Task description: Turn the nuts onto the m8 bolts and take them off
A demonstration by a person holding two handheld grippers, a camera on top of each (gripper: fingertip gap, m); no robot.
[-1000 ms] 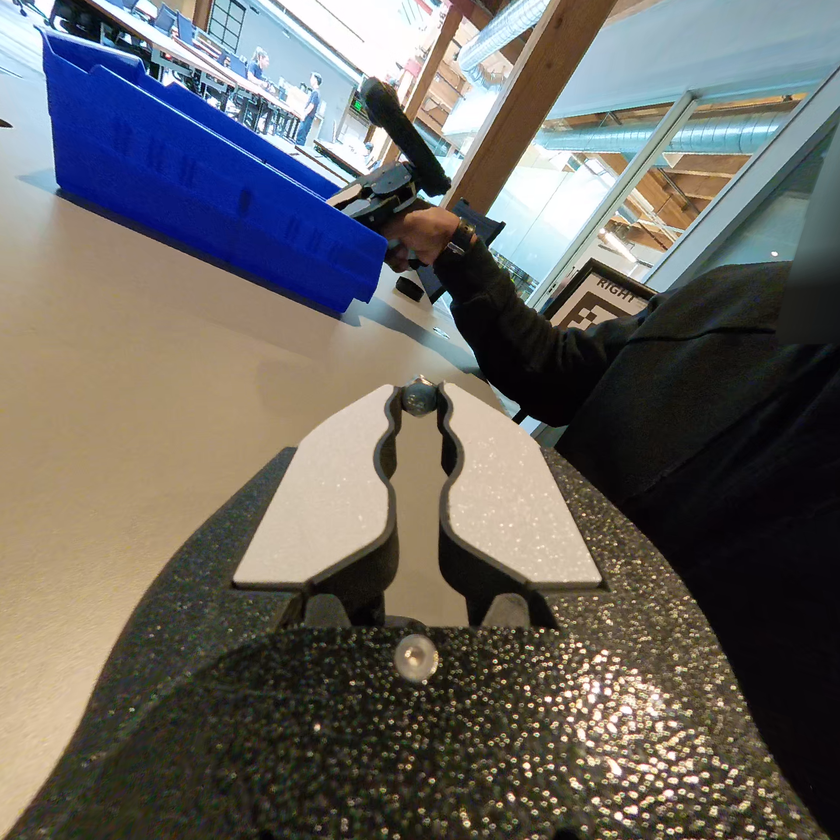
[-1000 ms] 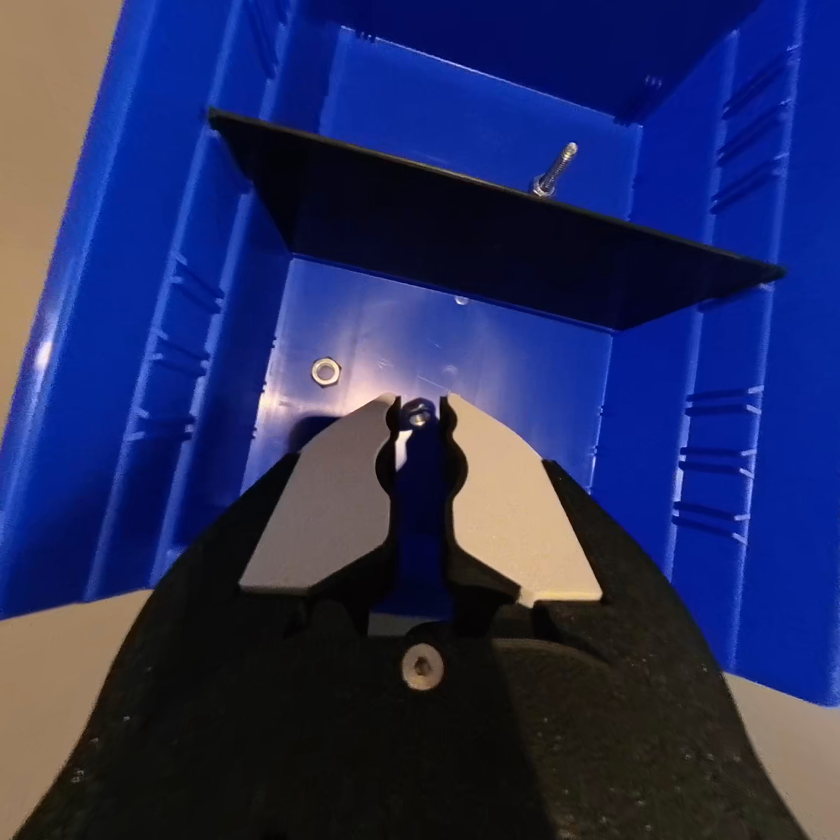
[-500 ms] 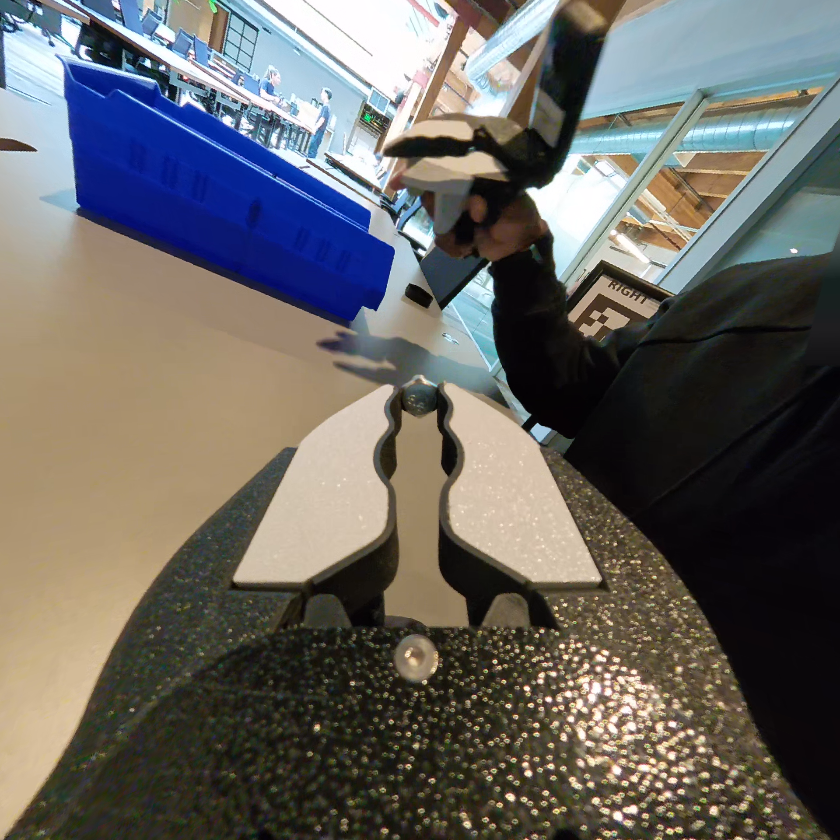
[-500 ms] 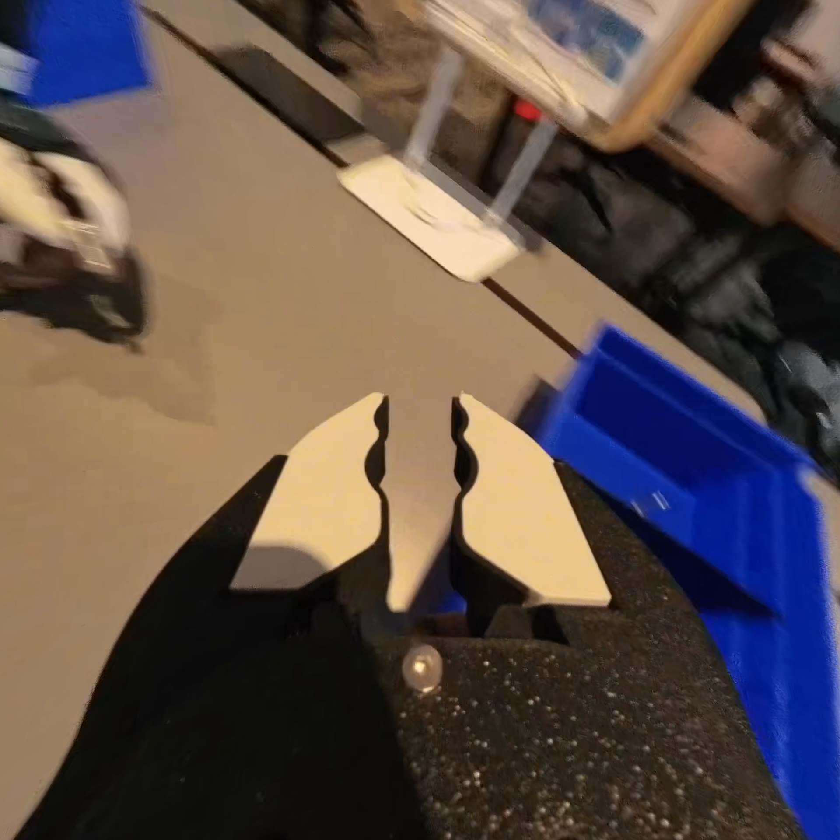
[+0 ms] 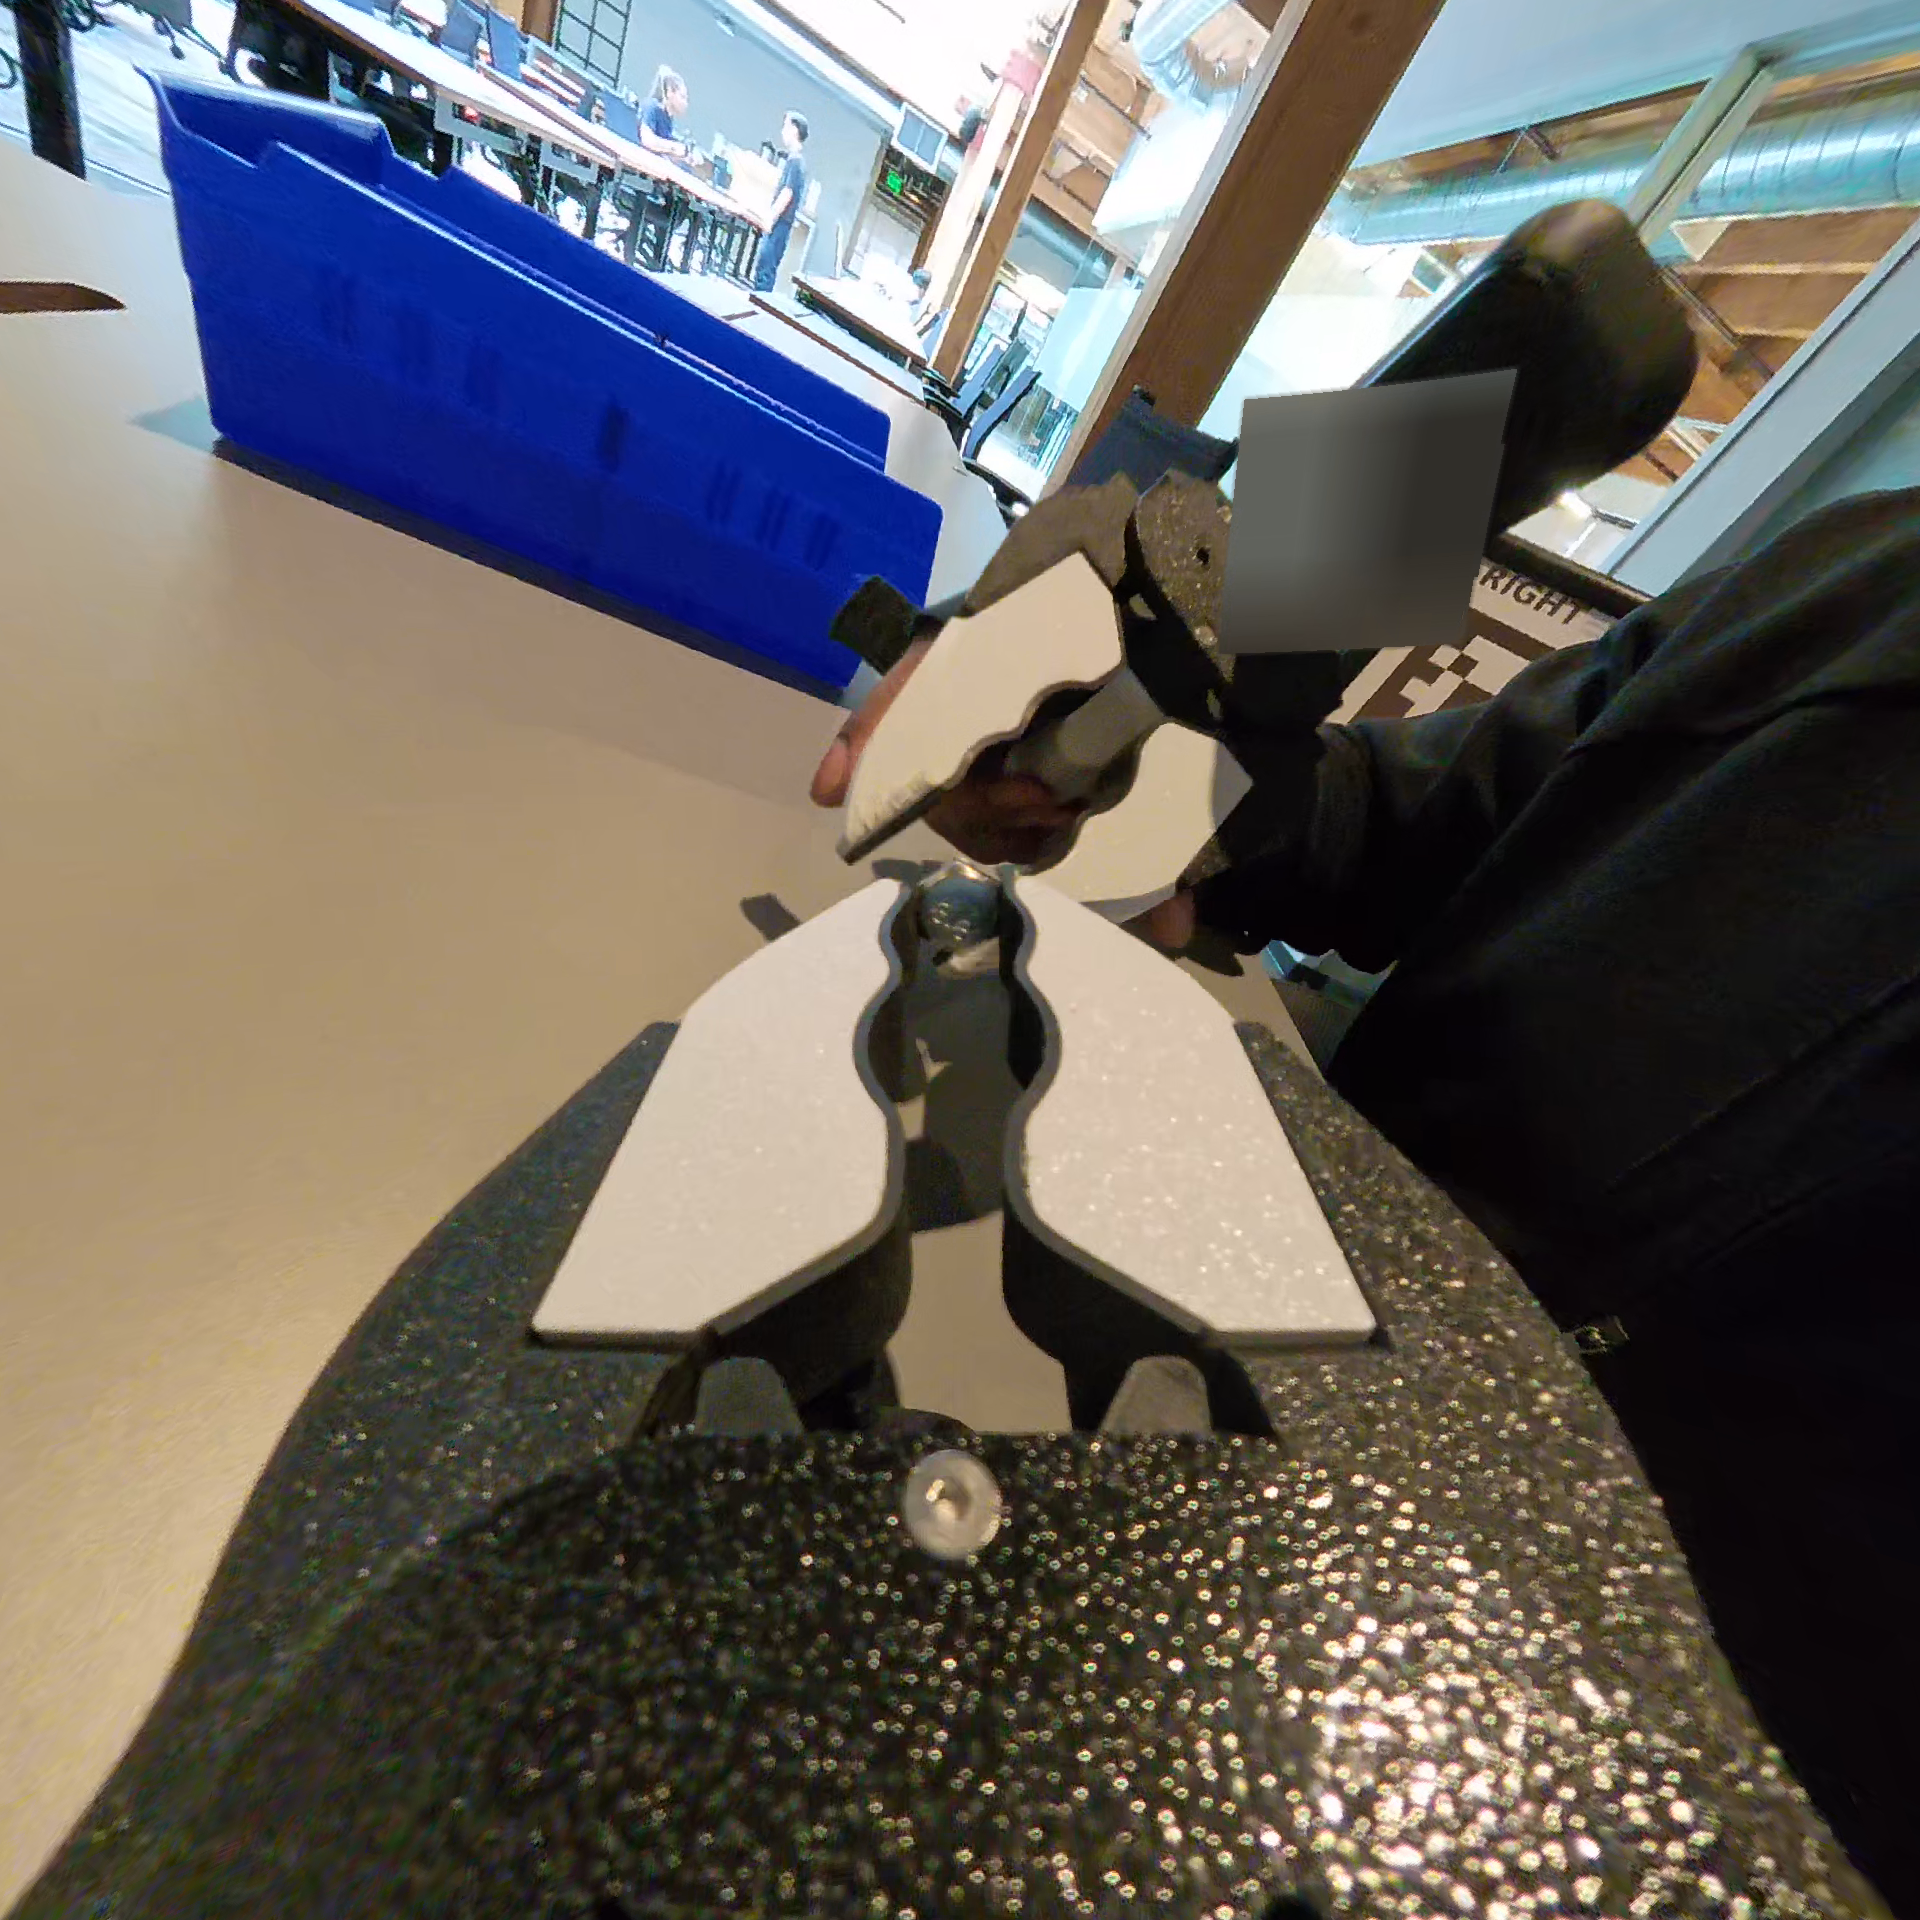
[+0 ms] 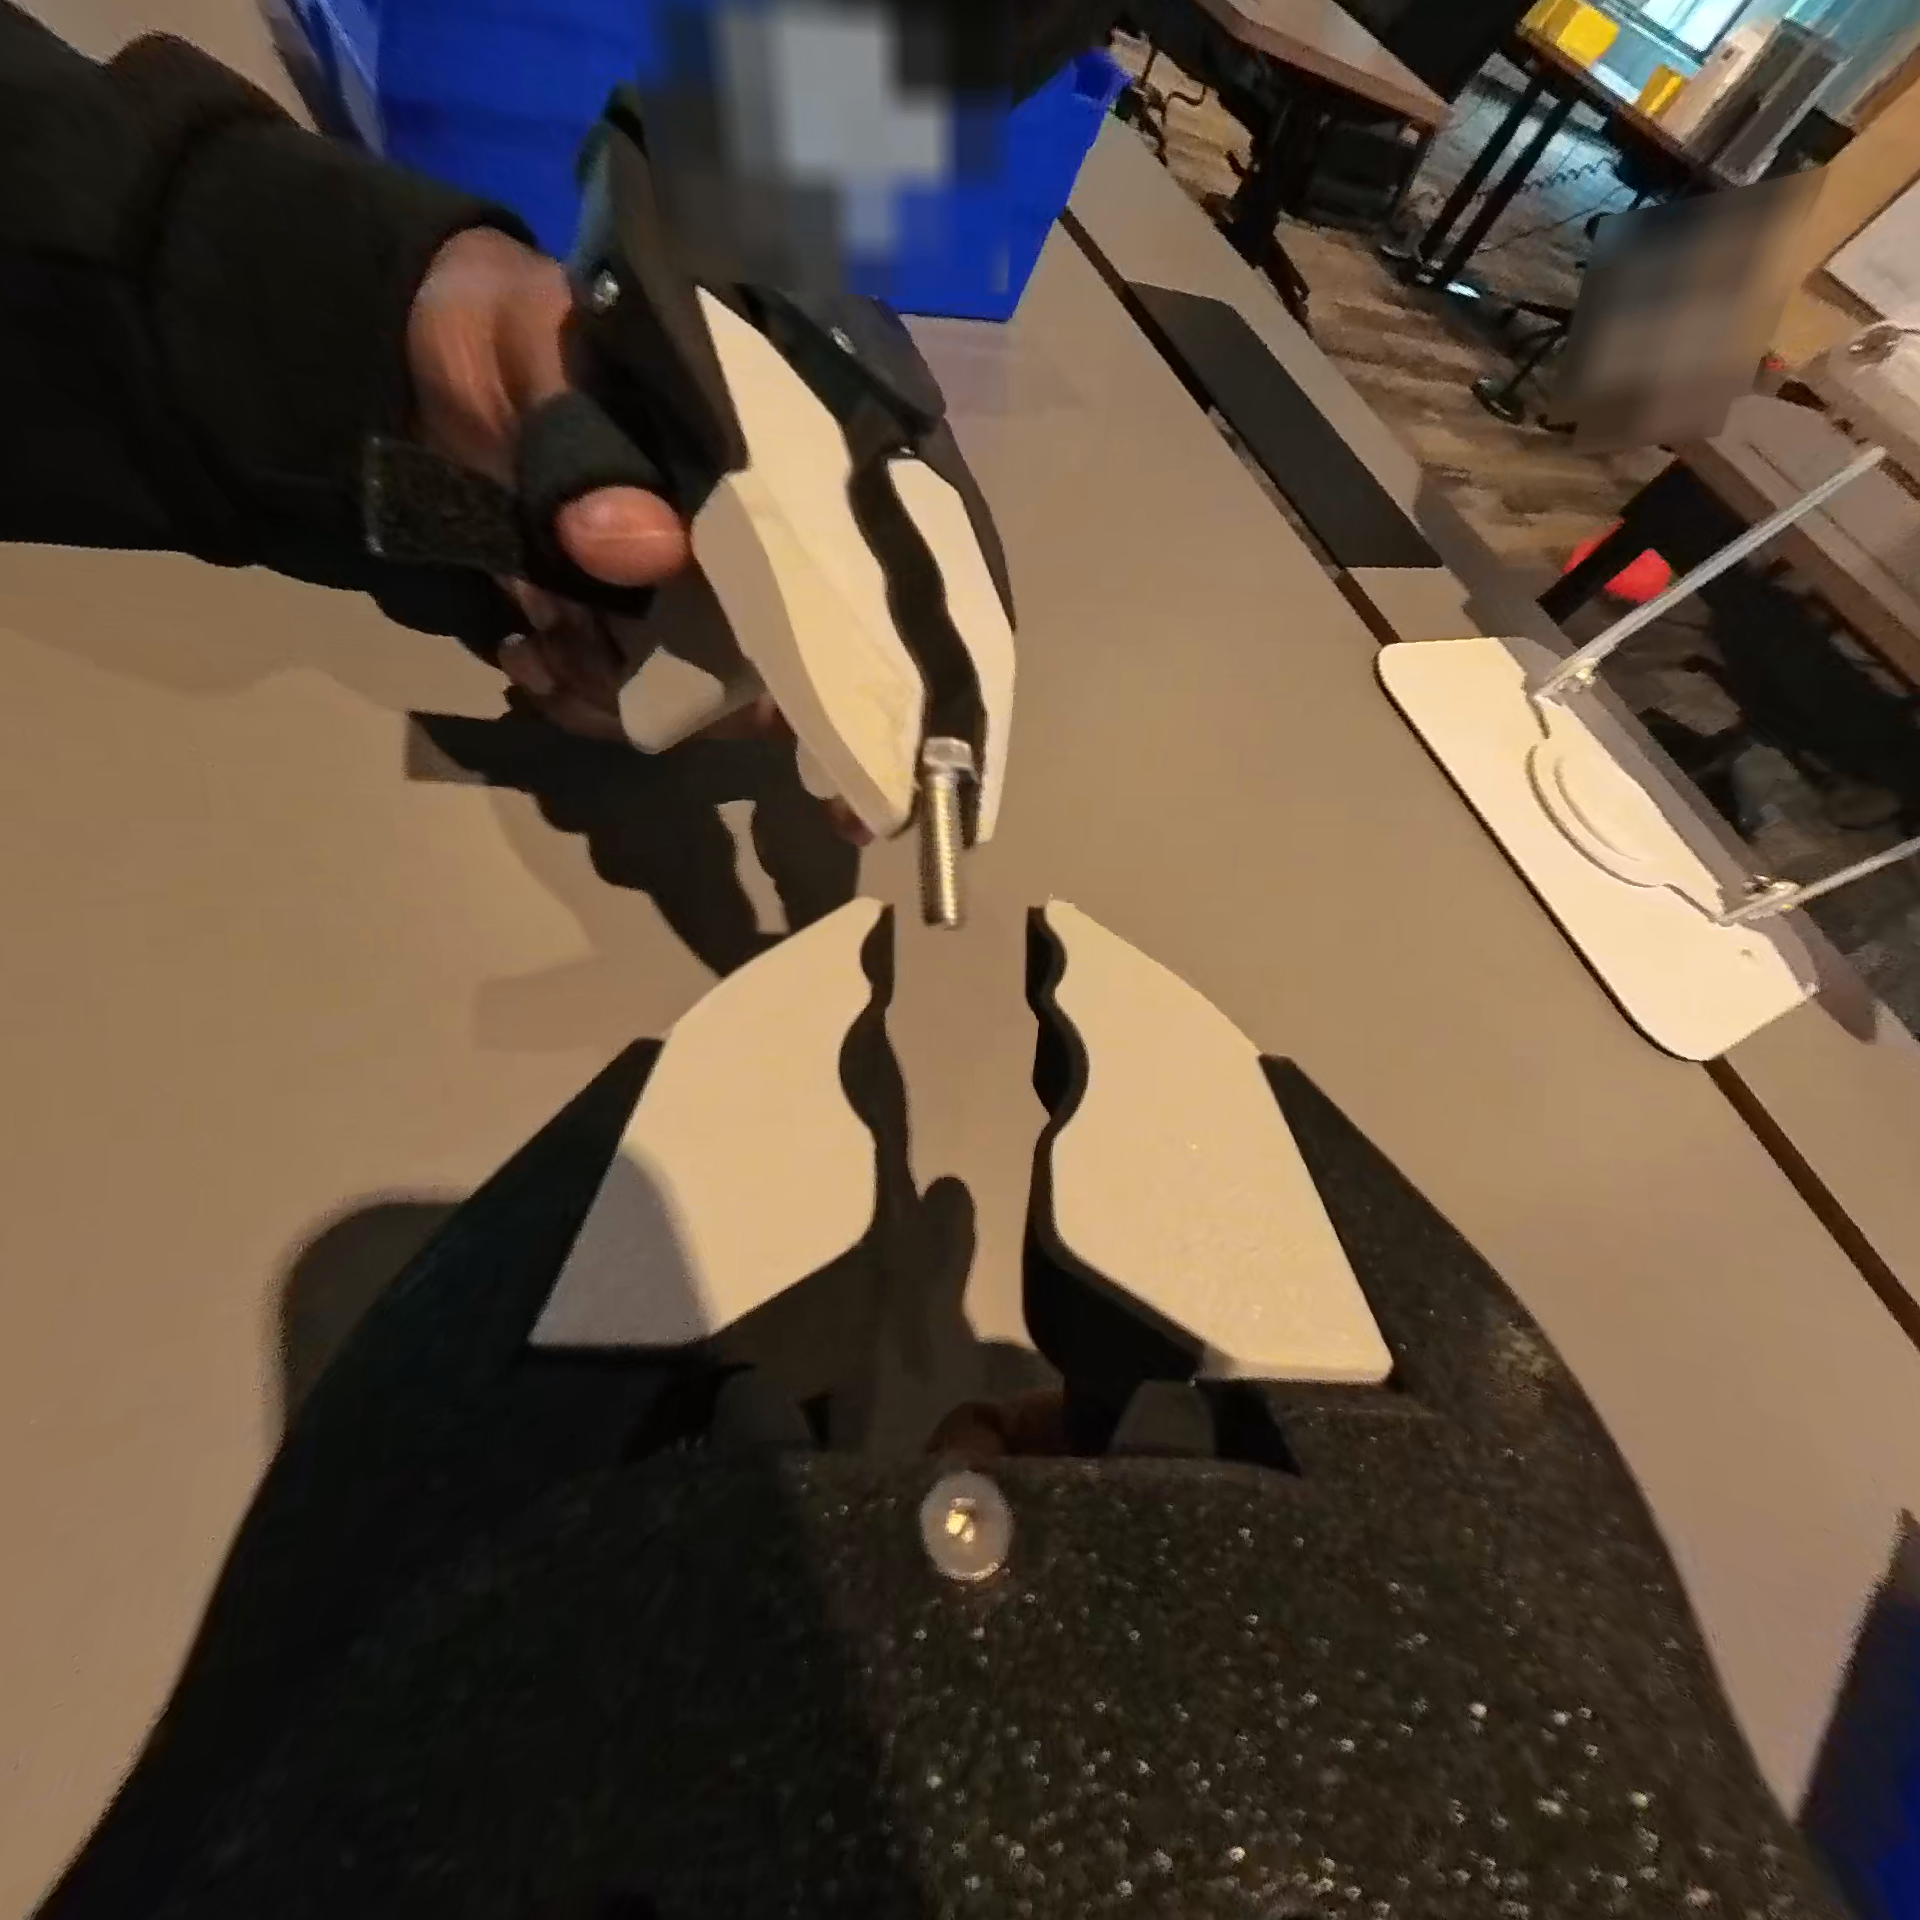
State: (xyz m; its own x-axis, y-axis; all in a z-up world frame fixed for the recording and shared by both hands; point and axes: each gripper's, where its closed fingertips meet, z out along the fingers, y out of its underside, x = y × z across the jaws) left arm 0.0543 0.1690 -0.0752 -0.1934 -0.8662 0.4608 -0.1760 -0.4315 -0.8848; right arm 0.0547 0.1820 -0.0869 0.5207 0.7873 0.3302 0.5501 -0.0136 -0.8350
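Observation:
My left gripper (image 5: 956,896) is shut on the head of a silver m8 bolt (image 5: 954,923) just above the tan table. In the right wrist view the bolt (image 6: 943,847) hangs from the left gripper (image 6: 940,802), with its threaded end pointing at my right gripper (image 6: 961,916). The right gripper is slightly open, its tips on either side of the thread end, and no nut shows between them. In the left wrist view one of the right gripper's white fingers (image 5: 997,675) hovers right over the bolt. Both grippers are held by hands in black sleeves.
A long blue bin (image 5: 540,416) stands on the tan table (image 5: 312,831) behind the grippers and also shows in the right wrist view (image 6: 977,249). A white stand base with clear rods (image 6: 1579,831) sits at the table's right edge. People and desks are far behind. The tips of both grippers are at nearly the same place.
My right gripper has left the blue bin, swung across the table and come up to the bolt's thread end. Its jaws stand wider apart than in the bin. The left gripper has kept hold of the bolt.

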